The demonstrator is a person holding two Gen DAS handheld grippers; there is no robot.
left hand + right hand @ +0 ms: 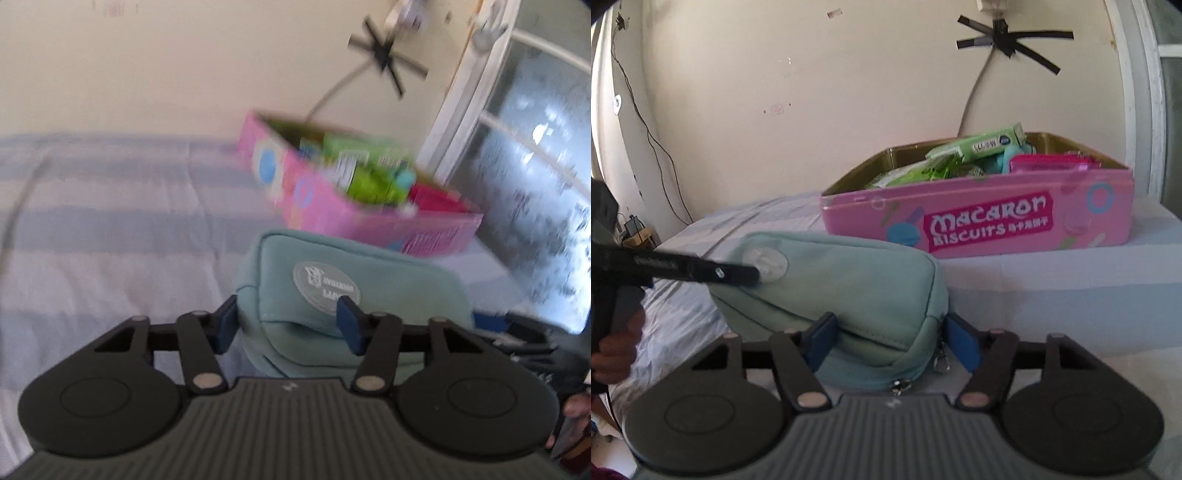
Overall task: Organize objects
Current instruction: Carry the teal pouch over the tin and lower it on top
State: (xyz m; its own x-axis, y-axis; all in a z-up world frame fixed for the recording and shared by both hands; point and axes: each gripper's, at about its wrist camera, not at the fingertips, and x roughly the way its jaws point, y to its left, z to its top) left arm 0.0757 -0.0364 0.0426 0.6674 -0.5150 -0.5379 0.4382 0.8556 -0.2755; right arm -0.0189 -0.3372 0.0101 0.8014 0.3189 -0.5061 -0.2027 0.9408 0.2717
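A teal zip pouch (388, 280) with a round silver badge lies on the striped bed sheet (110, 221). My left gripper (288, 325) is shut on one end of it, with both blue pads pressed against the fabric. In the right wrist view the pouch (849, 280) runs away to the left, and my right gripper (890, 343) is shut on its zipper end, one pad on each side. One finger of the left gripper (713, 272) reaches the badge from the left. Behind the pouch stands an open pink macaron biscuit tin (979, 229).
The tin holds green packets (979, 146), a teal item and a pink case (1049, 162). It sits near the wall, beside a white-framed window (535, 184). A cable is taped to the wall (1008, 37) above it. A hand (617, 347) holds the left gripper's handle.
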